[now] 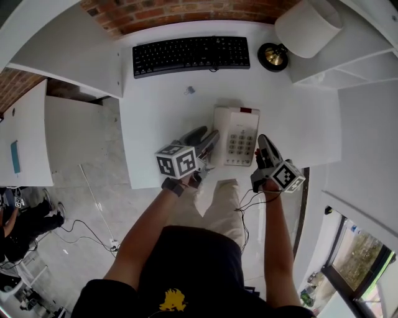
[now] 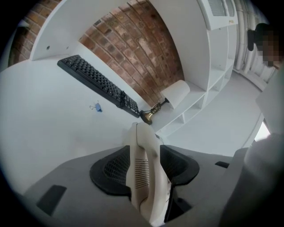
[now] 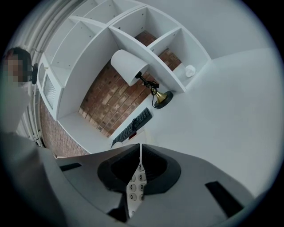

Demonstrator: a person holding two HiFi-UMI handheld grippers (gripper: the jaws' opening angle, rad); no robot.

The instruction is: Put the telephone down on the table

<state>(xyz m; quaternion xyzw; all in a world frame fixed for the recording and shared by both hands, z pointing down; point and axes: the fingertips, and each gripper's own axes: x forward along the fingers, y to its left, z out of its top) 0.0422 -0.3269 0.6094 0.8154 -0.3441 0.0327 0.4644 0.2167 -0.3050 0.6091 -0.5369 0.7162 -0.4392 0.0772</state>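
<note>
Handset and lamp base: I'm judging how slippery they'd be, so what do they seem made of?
The handset looks like hard cream plastic, matte with slight sheen: moulded slots and seam. The lamp base looks like polished brass-coloured metal, perhaps plated: golden with bright glints.

Black keyboard (image 1: 191, 54), white-shaded lamp (image 1: 306, 26), blue clip (image 1: 189, 90), brick wall (image 1: 186, 12)

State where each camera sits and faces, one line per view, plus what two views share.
Head view: on the person's head, facing steeply down at the desk, telephone, keyboard; shows both forearms, left tool, right tool.
Left gripper view: on the left tool, along its jaws, closed on the handset, toward the brick wall.
Right gripper view: on the right tool, along its shut jaws, over the keypad.
Shared: keyboard and lamp in all three.
</note>
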